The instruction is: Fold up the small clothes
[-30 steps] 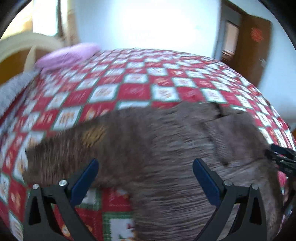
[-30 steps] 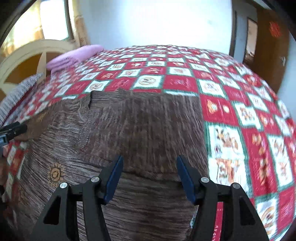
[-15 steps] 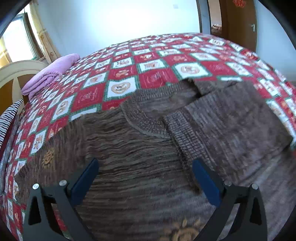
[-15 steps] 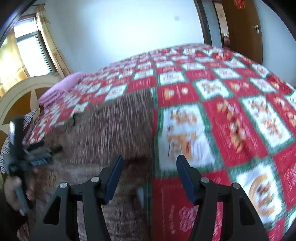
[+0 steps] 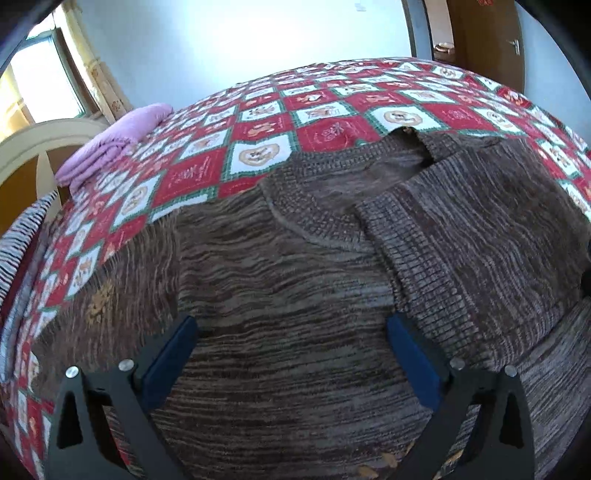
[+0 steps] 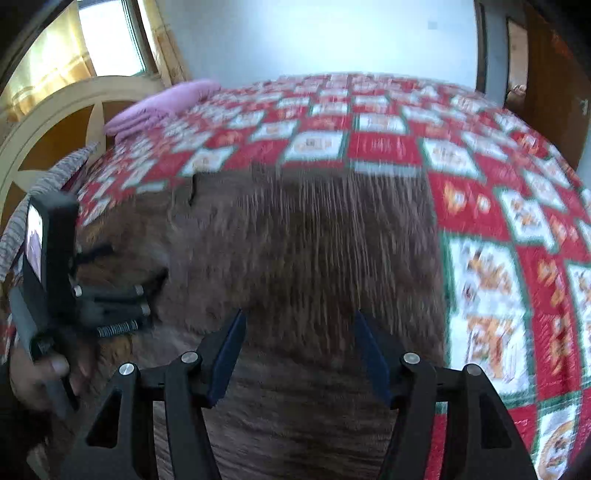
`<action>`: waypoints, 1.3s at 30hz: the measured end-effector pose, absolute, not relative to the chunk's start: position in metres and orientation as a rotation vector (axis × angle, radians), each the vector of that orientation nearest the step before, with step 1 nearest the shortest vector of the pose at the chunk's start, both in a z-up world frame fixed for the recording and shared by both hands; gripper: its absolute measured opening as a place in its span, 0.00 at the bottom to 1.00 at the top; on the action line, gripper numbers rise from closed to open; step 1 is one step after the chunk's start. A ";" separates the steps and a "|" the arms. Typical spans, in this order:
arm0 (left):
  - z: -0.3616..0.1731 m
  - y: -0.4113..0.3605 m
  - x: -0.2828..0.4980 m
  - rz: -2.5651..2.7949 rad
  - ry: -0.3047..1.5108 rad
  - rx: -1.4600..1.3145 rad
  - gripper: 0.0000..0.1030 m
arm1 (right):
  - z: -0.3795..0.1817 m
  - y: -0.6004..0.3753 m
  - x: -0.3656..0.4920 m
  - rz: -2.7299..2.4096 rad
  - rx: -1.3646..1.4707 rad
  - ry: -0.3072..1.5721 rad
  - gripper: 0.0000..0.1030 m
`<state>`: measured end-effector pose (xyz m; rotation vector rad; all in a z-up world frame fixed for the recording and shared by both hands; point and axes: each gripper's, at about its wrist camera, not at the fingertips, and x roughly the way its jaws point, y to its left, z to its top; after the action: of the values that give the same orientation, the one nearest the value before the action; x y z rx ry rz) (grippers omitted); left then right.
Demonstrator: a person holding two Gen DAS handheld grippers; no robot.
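A brown knit sweater [image 5: 295, 280] lies flat on a red, white and green patchwork quilt [image 5: 332, 107]. Its ribbed collar [image 5: 317, 221] faces away, and one sleeve [image 5: 480, 236] is folded across the chest from the right. My left gripper [image 5: 291, 347] hovers over the chest just below the collar, open, its blue pads apart with only flat knit under them. In the blurred right wrist view, my right gripper [image 6: 299, 347] is open above the sweater's [image 6: 314, 251] right half, near its side edge. A hand [image 6: 40, 369] holds the left gripper at that view's left edge.
A folded pink blanket [image 5: 114, 147] lies at the far left of the bed by a cream headboard [image 5: 48, 136]. A grey striped cloth [image 5: 26, 236] hangs at the left edge. A brown door [image 5: 487, 33] stands behind. Bare quilt [image 6: 498, 258] stretches right of the sweater.
My left gripper moved from the sweater's left sleeve to over the chest and collar. My right gripper swung out over the bare quilt, then back above the sweater. Both stayed open.
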<state>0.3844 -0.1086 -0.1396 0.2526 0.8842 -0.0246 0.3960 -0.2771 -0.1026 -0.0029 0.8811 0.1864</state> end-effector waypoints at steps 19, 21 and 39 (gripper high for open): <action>-0.098 0.099 0.310 0.189 0.749 -0.075 1.00 | -0.134 -0.169 0.428 0.350 -0.114 0.963 0.64; -0.107 0.119 0.305 0.226 0.755 -0.100 1.00 | -0.145 -0.152 0.424 0.346 -0.192 0.933 0.70; -0.123 0.227 0.276 0.341 0.829 -0.424 0.99 | -0.149 -0.135 0.405 0.414 -0.249 0.860 0.70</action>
<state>0.2755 0.2272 -0.1234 -0.4239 0.8287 0.3414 0.4051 -0.1346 -0.1488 -0.2492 0.8604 0.4142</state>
